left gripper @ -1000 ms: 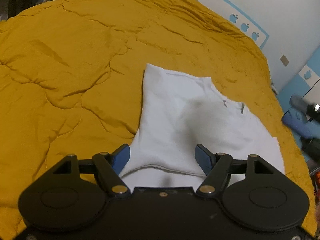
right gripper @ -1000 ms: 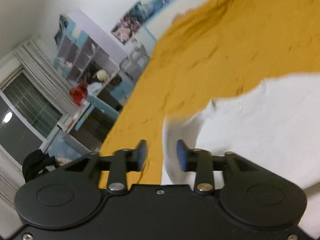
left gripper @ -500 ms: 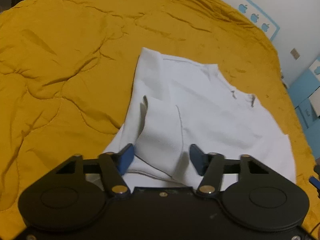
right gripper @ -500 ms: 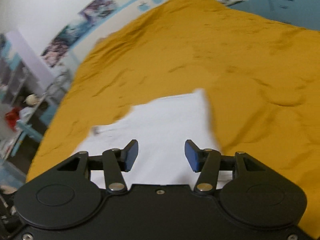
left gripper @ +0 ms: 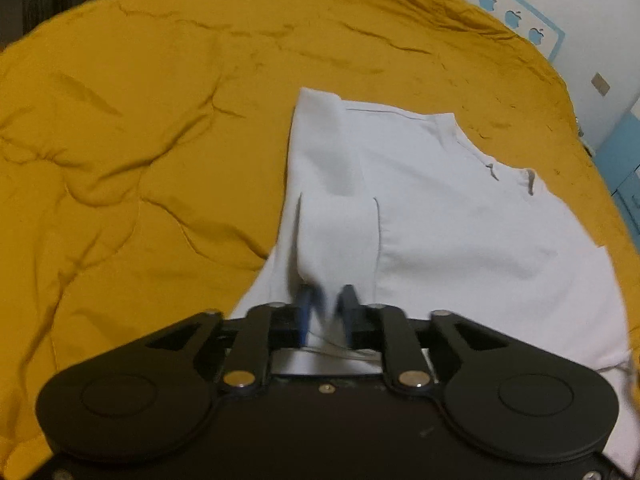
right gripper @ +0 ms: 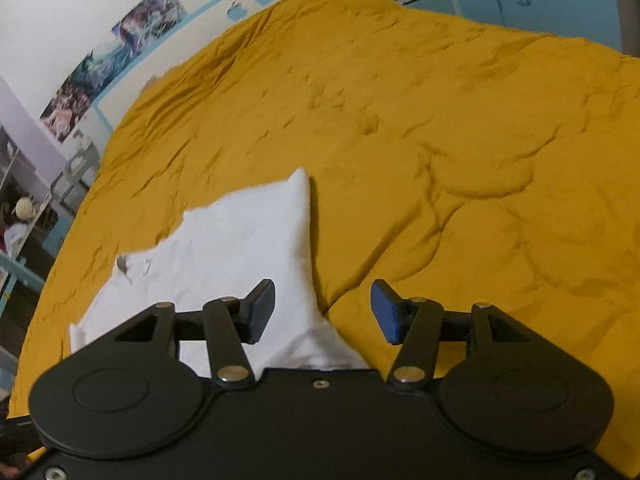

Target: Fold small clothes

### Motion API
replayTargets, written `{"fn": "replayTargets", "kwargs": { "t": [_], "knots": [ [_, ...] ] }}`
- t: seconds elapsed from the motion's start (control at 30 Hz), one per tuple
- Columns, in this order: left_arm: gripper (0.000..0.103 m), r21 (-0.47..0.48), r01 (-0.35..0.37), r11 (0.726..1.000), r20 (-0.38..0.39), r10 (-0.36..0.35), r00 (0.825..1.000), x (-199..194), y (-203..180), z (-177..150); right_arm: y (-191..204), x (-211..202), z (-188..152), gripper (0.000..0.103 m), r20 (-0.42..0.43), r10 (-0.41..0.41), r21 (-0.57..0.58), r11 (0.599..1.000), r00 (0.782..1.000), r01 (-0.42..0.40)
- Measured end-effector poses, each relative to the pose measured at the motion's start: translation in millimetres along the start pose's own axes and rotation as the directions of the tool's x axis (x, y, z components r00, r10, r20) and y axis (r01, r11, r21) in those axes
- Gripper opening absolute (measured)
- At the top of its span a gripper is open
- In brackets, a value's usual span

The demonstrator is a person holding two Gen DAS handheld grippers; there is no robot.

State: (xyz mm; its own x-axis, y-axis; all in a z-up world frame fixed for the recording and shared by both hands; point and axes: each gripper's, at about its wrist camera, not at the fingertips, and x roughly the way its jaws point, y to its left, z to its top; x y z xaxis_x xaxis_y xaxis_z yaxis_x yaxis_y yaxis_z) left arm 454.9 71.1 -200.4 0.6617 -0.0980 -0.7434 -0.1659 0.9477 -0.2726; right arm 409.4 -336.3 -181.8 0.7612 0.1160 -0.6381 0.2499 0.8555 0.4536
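A small white shirt [left gripper: 460, 224] lies flat on the mustard quilt [left gripper: 132, 152], with one sleeve folded in over the body. My left gripper [left gripper: 325, 312] has its blue fingers nearly closed on a ridge of white cloth at the shirt's near edge; they are motion-blurred. In the right wrist view the same shirt [right gripper: 240, 240] lies left of centre. My right gripper [right gripper: 323, 312] is open and empty, over the shirt's right edge where it meets the quilt [right gripper: 460, 140].
The quilt covers the whole bed and is wrinkled all around the shirt. A white wall with blue apple stickers [left gripper: 512, 16] runs behind the bed. Shelves and furniture [right gripper: 24, 208] stand off the bed's left side in the right wrist view.
My left gripper's fingers have closed in from wide open onto the shirt's near edge. My right gripper has swung around to face the bed and opened wider. A sleeve now lies folded over the shirt.
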Motion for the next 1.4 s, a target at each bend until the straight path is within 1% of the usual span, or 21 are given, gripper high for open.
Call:
{"fn": "replayTargets", "kwargs": {
  "t": [0.03, 0.07, 0.17, 0.2, 0.23, 0.3, 0.37, 0.4, 0.43, 0.5, 0.57, 0.63, 0.67, 0.77, 0.8, 0.83, 0.97, 1.07, 1.2, 1.3, 1.4],
  "knots": [
    [0.056, 0.015, -0.028, 1.0, 0.01, 0.027, 1.0, -3, -1, 0, 0, 1, -3, 0.054, -0.013, -0.001, -0.01, 1.0, 1.0, 0.001],
    [0.063, 0.021, -0.031, 0.999, 0.018, 0.031, 0.999, -7, -2, -1, 0, 0, -6, 0.054, -0.019, -0.01, -0.021, 1.0, 1.0, 0.01],
    [0.065, 0.035, -0.015, 0.999, 0.009, 0.015, 1.0, -24, 1, 0, 0, -10, -14, 0.055, -0.024, -0.015, -0.04, 0.999, 1.0, 0.014],
    [0.068, 0.049, -0.011, 0.999, 0.009, 0.01, 1.0, -31, 2, 0, 1, -14, -15, 0.055, -0.027, -0.015, -0.048, 0.999, 1.0, 0.014],
    [0.075, 0.065, -0.01, 0.998, 0.008, 0.01, 1.0, -41, 3, 0, 2, -22, -18, 0.055, -0.028, -0.015, -0.059, 0.998, 0.999, 0.014],
    [0.085, 0.092, -0.014, 0.996, 0.019, 0.012, 1.0, -62, 4, -3, 5, -38, -25, 0.056, -0.031, -0.01, -0.087, 0.996, 0.999, 0.007],
    [0.086, 0.12, -0.015, 0.993, 0.027, 0.012, 1.0, -85, 5, -12, 12, -60, -33, 0.057, -0.029, -0.003, -0.136, 0.991, 1.0, -0.001],
    [0.089, 0.131, -0.016, 0.991, 0.03, 0.013, 0.999, -96, 5, -19, 15, -68, -37, 0.058, -0.029, -0.003, -0.156, 0.988, 1.0, -0.001],
    [0.097, 0.141, -0.023, 0.99, 0.028, 0.019, 0.999, -107, 4, -26, 19, -82, -43, 0.061, -0.033, -0.003, -0.188, 0.982, 0.999, -0.003],
    [0.103, 0.154, -0.034, 0.988, 0.027, 0.03, 0.999, -130, 6, -41, 27, -107, -57, 0.065, -0.034, -0.001, -0.241, 0.971, 0.999, -0.007],
    [0.103, 0.178, -0.019, 0.984, 0.019, 0.016, 1.0, -151, 8, -60, 35, -132, -72, 0.071, -0.042, 0.007, -0.298, 0.955, 0.999, -0.019],
    [0.103, 0.209, -0.004, 0.978, 0.002, 0.004, 1.0, -173, 8, -83, 39, -157, -88, 0.081, -0.055, 0.017, -0.344, 0.938, 0.998, -0.035],
    [0.103, 0.22, 0.0, 0.975, -0.003, 0.0, 1.0, -183, 9, -94, 41, -167, -95, 0.083, -0.058, 0.02, -0.359, 0.933, 0.998, -0.04],
    [0.103, 0.264, 0.007, 0.965, -0.031, 0.001, 1.0, -209, 13, -129, 40, -199, -120, 0.087, -0.07, 0.019, -0.405, 0.913, 0.997, -0.046],
    [0.103, 0.276, 0.004, 0.961, -0.039, 0.007, 0.999, -216, 15, -140, 38, -207, -129, 0.091, -0.077, 0.011, -0.415, 0.909, 0.997, -0.042],
    [0.103, 0.285, 0.001, 0.958, -0.048, 0.014, 0.999, -222, 16, -153, 34, -215, -137, 0.093, -0.081, 0.002, -0.422, 0.906, 0.997, -0.036],
    [0.103, 0.271, 0.024, 0.962, -0.102, 0.004, 0.995, -237, 34, -188, 9, -236, -160, 0.093, -0.074, -0.027, -0.395, 0.919, 0.997, -0.005],
    [0.103, 0.225, 0.039, 0.974, -0.115, -0.013, 0.993, -240, 49, -205, -13, -241, -170, 0.093, -0.087, -0.039, -0.336, 0.942, 0.995, 0.007],
    [0.103, 0.173, 0.056, 0.983, -0.118, -0.035, 0.992, -245, 60, -217, -22, -242, -182, 0.093, -0.106, -0.059, -0.338, 0.941, 0.993, 0.02],
    [0.103, 0.151, 0.07, 0.986, -0.124, -0.052, 0.991, -242, 63, -216, -23, -239, -187, 0.093, -0.106, -0.052, -0.336, 0.942, 0.993, 0.014],
    [0.103, 0.135, 0.066, 0.989, -0.128, -0.049, 0.991, -240, 64, -215, -24, -236, -190, 0.093, -0.121, -0.042, -0.316, 0.949, 0.992, 0.002]
  ]
}}
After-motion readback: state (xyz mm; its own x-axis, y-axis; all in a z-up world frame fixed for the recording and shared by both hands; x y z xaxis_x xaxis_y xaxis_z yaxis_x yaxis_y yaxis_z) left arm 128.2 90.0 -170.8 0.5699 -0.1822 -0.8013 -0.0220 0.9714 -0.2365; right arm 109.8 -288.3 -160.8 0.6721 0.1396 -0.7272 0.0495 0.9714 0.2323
